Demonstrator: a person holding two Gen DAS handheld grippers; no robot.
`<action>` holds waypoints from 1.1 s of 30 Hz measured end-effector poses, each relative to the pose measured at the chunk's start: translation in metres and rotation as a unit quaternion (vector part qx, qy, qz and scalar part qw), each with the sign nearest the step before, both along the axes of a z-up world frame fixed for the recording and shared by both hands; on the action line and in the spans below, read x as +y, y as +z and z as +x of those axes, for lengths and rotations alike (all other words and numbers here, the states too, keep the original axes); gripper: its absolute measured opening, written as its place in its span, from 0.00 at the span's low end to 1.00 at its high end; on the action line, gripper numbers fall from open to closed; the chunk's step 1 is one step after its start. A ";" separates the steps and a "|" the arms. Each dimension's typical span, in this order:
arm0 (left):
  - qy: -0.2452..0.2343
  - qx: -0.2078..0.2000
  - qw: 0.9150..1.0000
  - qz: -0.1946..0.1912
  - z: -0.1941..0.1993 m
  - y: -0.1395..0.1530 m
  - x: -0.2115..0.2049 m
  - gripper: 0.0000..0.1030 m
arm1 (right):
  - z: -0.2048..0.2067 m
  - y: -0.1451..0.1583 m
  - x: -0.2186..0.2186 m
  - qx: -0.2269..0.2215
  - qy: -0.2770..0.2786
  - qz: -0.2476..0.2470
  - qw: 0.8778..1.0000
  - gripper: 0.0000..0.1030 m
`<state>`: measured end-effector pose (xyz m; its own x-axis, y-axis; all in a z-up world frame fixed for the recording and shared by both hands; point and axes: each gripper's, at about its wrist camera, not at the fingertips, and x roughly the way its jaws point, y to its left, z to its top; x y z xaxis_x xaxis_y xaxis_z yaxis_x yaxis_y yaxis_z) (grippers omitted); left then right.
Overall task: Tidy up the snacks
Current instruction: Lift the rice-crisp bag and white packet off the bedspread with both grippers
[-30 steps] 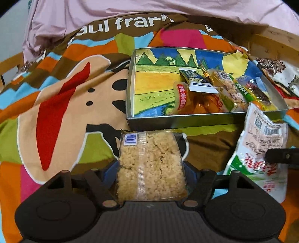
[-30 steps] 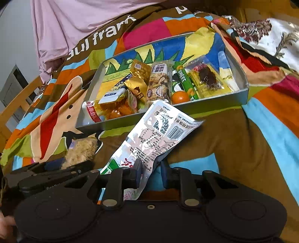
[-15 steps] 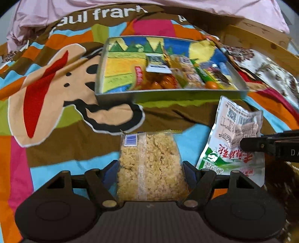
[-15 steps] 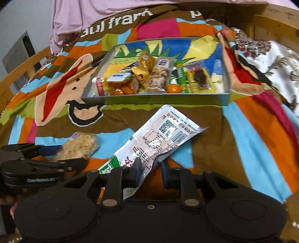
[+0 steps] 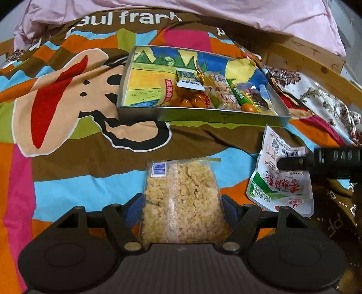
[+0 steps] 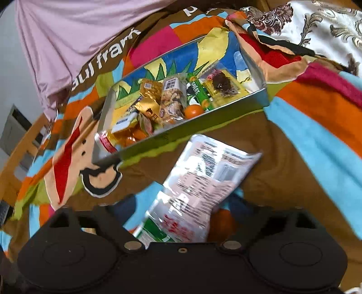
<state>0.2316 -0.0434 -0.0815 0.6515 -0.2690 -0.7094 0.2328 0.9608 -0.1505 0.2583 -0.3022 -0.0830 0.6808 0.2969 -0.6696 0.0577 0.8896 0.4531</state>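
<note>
Since the earlier frames the right gripper (image 6: 181, 217) has been let go: its jaws have just been opening and now stand spread wide, and the white packet (image 6: 199, 181), pinched at its near end before, lies loose between them, blurred in the right wrist view as if slipping or dropping. From this it is judged that the packet has been released short of the tin (image 5: 203, 116), onto the blanket (image 5: 79, 171), so it is not yet sorted. The left gripper (image 5: 181, 217) has been carried back from the tin, which was closer a second ago, and the bag of crumbly snack (image 5: 181, 199) has been kept pinched between its jaws throughout

The bag is clear, crinkly film with a flat seam down the middle and a small blue barcode label at its far left corner; pale, lumpy, grainy pieces fill it. The white packet is glossy and creased, printed with codes, red lettering and a green band at its near end; in the left wrist view it is seen right of the bag, near the front wall of the tin, with a finger of the right gripper across it

The tin is shallow and rectangular, of dull grey metal with a bright painted floor. Wrapped snacks are crowded into its right half, and its left half is bare. The blanket beneath is soft and boldly patterned; a pink sheet (image 5: 226, 13) lies beyond
</note>
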 end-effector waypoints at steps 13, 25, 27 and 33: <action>0.019 -0.017 0.999 -0.020 -0.009 -0.003 0.022 0.74 | 0.009 -0.015 0.065 -0.031 0.040 -0.213 0.976 0.90; 0.028 -0.016 0.999 -0.038 -0.009 -0.003 0.027 0.74 | -0.028 -0.004 0.091 -0.049 0.175 -0.232 0.956 0.70; 0.028 -0.016 0.999 -0.036 -0.009 -0.003 0.027 0.74 | -0.030 -0.006 0.098 -0.053 0.183 -0.254 0.948 0.72; 0.026 -0.016 0.999 -0.030 -0.009 -0.004 0.026 0.74 | -0.029 -0.010 0.095 -0.019 0.144 -0.235 0.961 0.94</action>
<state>0.2224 -0.0177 -0.0853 0.6874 -0.2767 -0.6715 0.1893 0.9609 -0.2022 0.2296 -0.2075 -0.0926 0.6424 0.1481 -0.7519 -0.2307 0.9730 -0.0055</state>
